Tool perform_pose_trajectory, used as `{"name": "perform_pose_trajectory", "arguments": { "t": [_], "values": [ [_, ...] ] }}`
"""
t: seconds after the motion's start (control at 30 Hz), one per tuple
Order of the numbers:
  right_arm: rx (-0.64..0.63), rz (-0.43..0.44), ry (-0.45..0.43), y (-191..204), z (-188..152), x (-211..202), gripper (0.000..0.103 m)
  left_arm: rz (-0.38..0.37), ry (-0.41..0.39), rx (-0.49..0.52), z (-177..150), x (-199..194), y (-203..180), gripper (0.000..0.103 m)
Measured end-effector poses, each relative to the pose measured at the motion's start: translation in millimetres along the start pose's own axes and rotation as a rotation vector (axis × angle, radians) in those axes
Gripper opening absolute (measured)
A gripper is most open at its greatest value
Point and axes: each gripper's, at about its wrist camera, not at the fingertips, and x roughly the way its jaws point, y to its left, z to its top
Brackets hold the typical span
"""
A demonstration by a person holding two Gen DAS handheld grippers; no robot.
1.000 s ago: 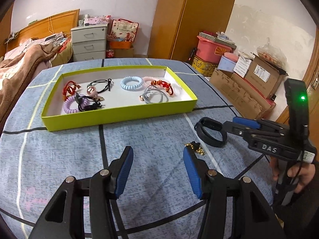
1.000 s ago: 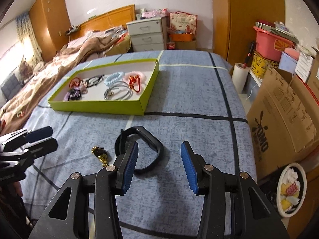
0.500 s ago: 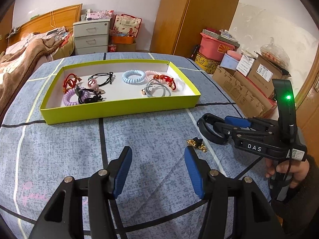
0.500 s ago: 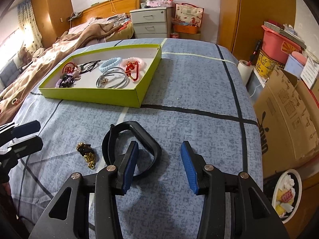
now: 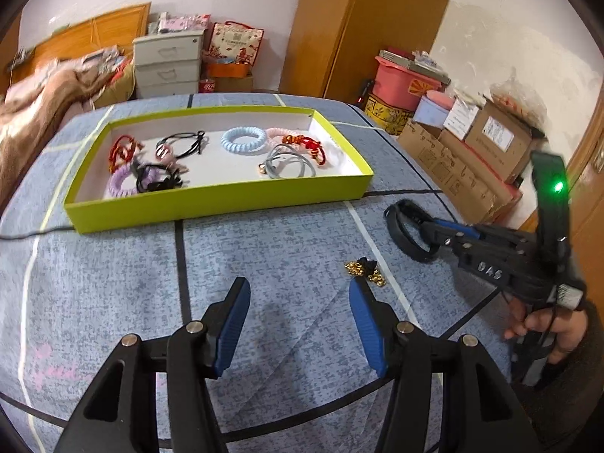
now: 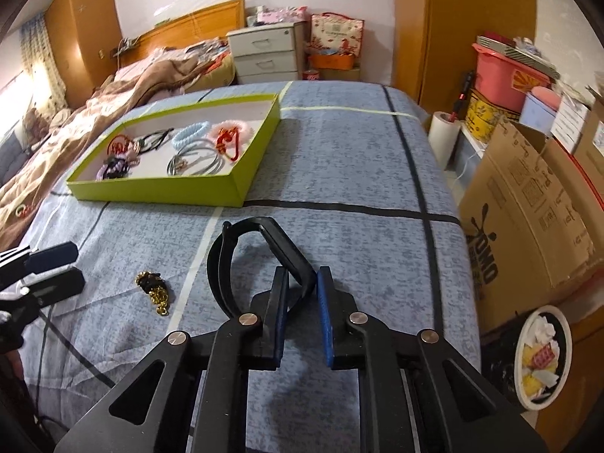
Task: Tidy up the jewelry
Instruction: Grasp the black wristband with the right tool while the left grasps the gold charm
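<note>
- the right gripper is seen with its blue-padded jaws just closed onto the near side of a black looped wristband; the band is pinched between the pads, its far loop lying on the blue-grey checked bedcover.
- the wristband is placed toward the right edge of the cover, just short of a black stripe.
- a small tangle of gold chain with a black piece is found just left of the band, apart from it.
- the left gripper is held with jaws spread wide and nothing between them, over bare cover near the front edge.
- a shallow lime-green cardboard tray with a white floor is set farther back, holding hair ties and bracelets.
- nothing is seen lying between the band and the tray's near wall.
</note>
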Motion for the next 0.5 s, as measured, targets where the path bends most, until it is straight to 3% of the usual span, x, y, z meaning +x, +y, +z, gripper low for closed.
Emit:
{"name": "perform_pose_trajectory", "arguments": {
  "t": [0.37, 0.5],
  "values": [
    [0.057, -0.008, -0.016, -16.2, -5.5, -12.2, 0.016, -0.011, 0.034, 0.066, 8.4, 20.8, -31.1, 0.057],
    [0.065, -0.014, -0.021, -18.0, -7.0, -14.4, 0.015, 0.023, 0.045, 0.092, 9.7, 30.1, -42.2, 0.057]
  ]
}}
